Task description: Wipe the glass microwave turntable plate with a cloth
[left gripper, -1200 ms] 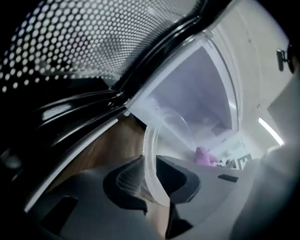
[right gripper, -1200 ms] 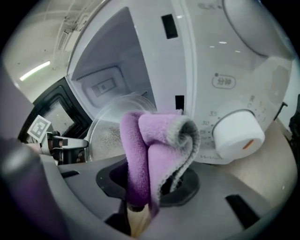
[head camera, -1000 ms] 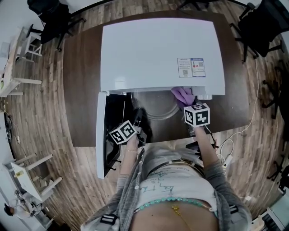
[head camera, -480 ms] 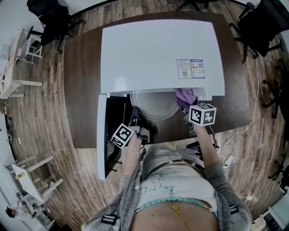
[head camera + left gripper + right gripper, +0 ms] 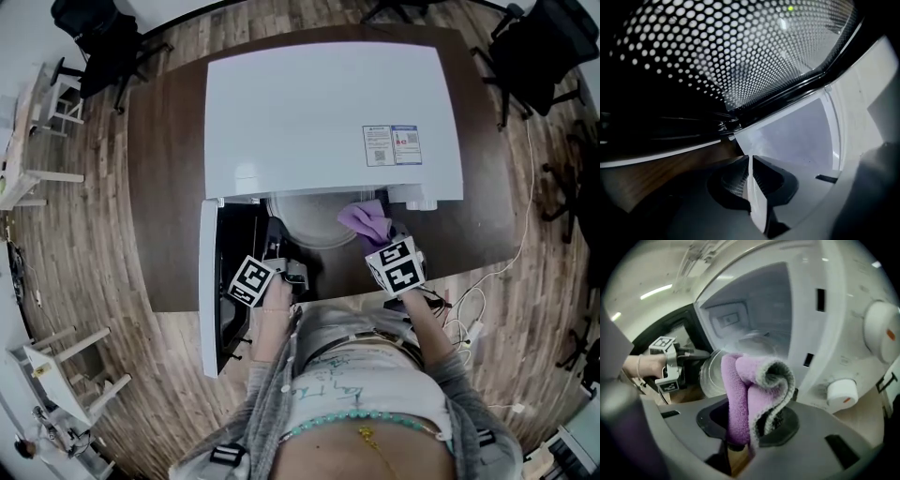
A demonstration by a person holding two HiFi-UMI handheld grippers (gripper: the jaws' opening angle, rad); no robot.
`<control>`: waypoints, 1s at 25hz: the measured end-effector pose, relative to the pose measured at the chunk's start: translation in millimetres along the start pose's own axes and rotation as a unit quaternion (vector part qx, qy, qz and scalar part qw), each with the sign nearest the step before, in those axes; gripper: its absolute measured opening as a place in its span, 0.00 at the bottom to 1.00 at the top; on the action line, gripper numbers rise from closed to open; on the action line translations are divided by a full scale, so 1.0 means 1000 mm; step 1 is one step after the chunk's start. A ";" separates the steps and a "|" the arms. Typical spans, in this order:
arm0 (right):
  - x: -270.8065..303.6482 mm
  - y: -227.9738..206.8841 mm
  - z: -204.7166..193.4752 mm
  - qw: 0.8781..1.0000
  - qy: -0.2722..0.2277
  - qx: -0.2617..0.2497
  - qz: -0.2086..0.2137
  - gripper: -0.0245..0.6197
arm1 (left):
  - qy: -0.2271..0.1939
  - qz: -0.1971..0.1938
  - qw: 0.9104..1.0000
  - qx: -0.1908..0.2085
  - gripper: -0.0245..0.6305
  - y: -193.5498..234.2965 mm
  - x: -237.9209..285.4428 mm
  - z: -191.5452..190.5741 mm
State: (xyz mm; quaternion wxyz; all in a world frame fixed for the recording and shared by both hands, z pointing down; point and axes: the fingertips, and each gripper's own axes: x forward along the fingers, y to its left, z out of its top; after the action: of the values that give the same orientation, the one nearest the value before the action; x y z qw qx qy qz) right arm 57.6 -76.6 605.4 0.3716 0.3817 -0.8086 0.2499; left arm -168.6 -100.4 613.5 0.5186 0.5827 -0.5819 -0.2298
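Note:
The glass turntable plate (image 5: 307, 223) lies at the mouth of the white microwave (image 5: 328, 112), its front edge out past the opening. My left gripper (image 5: 277, 236) grips the plate's left rim. In the left gripper view the jaws (image 5: 751, 161) have just been closing and now pinch the thin glass edge (image 5: 757, 201). My right gripper (image 5: 377, 236) is shut on a folded purple cloth (image 5: 364, 219), which hangs over the plate's right side. The right gripper view shows the cloth (image 5: 757, 380) bunched between the jaws (image 5: 747, 420), with the plate (image 5: 710, 373) beyond it.
The microwave door (image 5: 211, 281) stands open to the left, its dotted mesh window (image 5: 731, 47) close above my left gripper. Two white control knobs (image 5: 841, 392) sit on the panel right of the cavity. The microwave rests on a dark wooden table (image 5: 169, 187).
My right gripper has carried the cloth leftward, from the cavity's right corner to over the plate. My left gripper has shifted slightly left and rolled at the plate's rim.

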 end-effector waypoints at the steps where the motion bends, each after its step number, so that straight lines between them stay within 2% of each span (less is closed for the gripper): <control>1: 0.003 0.005 0.001 1.000 0.000 -0.020 -0.011 0.24 | -0.001 -0.001 1.000 0.003 0.09 0.000 0.001 0.000; 4: 0.011 0.003 0.002 0.999 -0.012 -0.019 -0.043 0.24 | 0.004 -0.003 1.000 0.018 0.09 0.000 0.007 -0.002; 8: 0.020 -0.009 -0.001 0.999 -0.013 0.026 -0.040 0.24 | 0.022 0.005 0.998 0.059 0.11 0.004 0.010 -0.007; 10: 0.023 -0.014 -0.003 0.999 -0.005 0.031 -0.045 0.24 | 0.036 0.012 0.996 0.087 0.17 0.003 0.010 -0.012; 12: 0.024 -0.016 -0.003 0.998 -0.004 0.035 -0.052 0.24 | 0.056 0.032 0.990 0.127 0.23 0.002 0.009 -0.016; 14: 0.025 -0.016 -0.001 0.998 -0.009 0.042 -0.054 0.24 | 0.081 0.049 0.981 0.172 0.23 0.002 0.006 -0.020; 15: 0.025 -0.017 0.000 0.997 -0.013 0.046 -0.053 0.24 | 0.093 0.052 0.978 0.179 0.25 0.004 0.004 -0.023; 17: 0.025 -0.019 0.004 0.997 -0.022 0.056 -0.051 0.24 | 0.106 0.054 0.978 0.170 0.27 0.008 0.002 -0.028; 20: 0.025 -0.021 0.013 0.996 -0.041 0.065 -0.043 0.23 | 0.114 0.047 0.985 0.124 0.26 0.011 0.003 -0.032; 22: 0.028 -0.017 0.025 0.995 -0.063 0.078 -0.017 0.23 | 0.117 0.045 0.987 0.096 0.22 0.012 0.002 -0.034; 23: 0.031 -0.013 0.033 0.994 -0.071 0.085 0.000 0.23 | 0.117 0.045 0.988 0.090 0.16 0.010 0.001 -0.037; 25: 0.038 -0.006 0.048 0.994 -0.078 0.074 0.008 0.23 | 0.111 0.044 0.990 0.075 0.15 0.007 0.000 -0.038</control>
State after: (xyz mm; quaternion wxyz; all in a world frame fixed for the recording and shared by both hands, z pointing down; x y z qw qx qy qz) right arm 26.9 -129.3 607.8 0.2763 0.4196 -0.8174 0.2819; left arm -138.5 -86.0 633.6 0.5443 0.6158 -0.5615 -0.0964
